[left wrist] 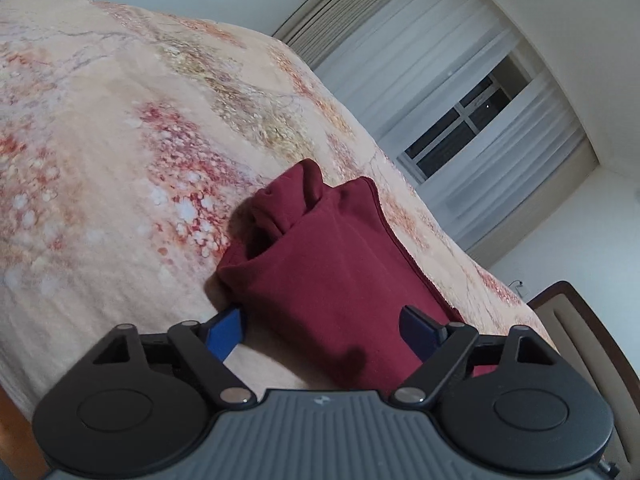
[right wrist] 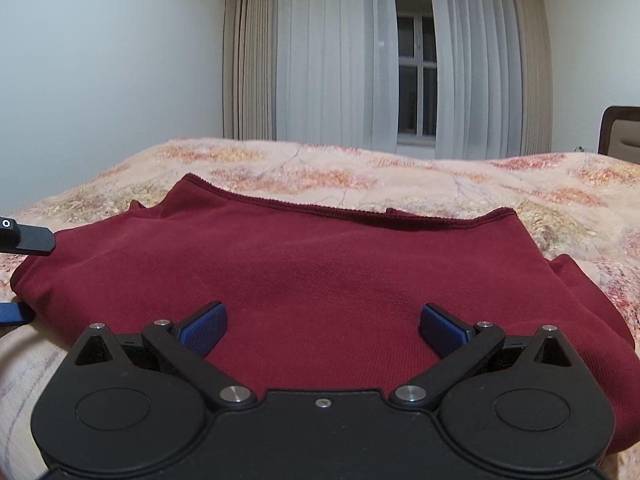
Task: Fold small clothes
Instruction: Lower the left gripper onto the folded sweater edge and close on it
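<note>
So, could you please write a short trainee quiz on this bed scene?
1. True or false: the dark red knit garment lies on the floral bedspread.
2. Which has fabric between its blue-padded fingers: A, left gripper; B, right gripper; C, both?
3. Fill in: behind the bed hang white sheer ____.

Key: 1 true; 2 C, both open, neither clamped; 3 curtains.

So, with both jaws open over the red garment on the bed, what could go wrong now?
1. The left gripper straddles the dark red garment at its bunched edge, so it might pinch too many layers.
2. The right gripper is over flat cloth and may also catch the blanket beneath.
</note>
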`<state>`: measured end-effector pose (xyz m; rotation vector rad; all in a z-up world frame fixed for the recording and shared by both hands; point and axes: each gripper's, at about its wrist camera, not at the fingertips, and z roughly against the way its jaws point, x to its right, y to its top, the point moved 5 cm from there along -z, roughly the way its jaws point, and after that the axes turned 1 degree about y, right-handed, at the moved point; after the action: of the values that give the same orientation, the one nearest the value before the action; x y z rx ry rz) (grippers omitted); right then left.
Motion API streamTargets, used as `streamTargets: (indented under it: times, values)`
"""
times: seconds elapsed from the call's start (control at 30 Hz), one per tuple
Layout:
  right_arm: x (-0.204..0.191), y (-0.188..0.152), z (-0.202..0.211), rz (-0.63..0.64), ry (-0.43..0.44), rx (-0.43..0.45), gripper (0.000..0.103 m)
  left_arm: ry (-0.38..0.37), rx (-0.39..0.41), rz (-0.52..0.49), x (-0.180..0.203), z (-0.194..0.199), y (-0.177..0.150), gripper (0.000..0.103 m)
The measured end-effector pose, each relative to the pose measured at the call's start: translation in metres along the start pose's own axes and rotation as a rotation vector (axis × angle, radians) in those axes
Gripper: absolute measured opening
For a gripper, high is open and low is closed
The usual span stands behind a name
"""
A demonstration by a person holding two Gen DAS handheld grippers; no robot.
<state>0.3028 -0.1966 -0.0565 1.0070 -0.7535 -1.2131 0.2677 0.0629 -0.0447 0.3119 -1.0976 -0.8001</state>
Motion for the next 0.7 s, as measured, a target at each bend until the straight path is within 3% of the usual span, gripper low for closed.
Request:
streamTargets:
  times: [0.27, 0.57, 0.67, 0.7]
  values:
    - [0.001, -0.002, -0.001, -0.009, 0.004, 0.009, 0.103, 0.008, -0.006, -0.029, 0.002, -0.003, -0.001, 0.089]
    - [0.002, -0.005, 0.001, -0.016, 0.009, 0.022, 0.103, 0.016, -0.004, -0.071, 0.009, -0.008, -0.004, 0.099]
    - [0.002, -0.006, 0.001, -0.019, 0.012, 0.023, 0.103, 0.04, 0.011, -0.066, 0.011, -0.009, -0.003, 0.097]
    - [0.003, -0.006, 0.001, -0.021, 0.013, 0.024, 0.103, 0.051, 0.027, -0.058, 0.011, -0.008, -0.003, 0.091]
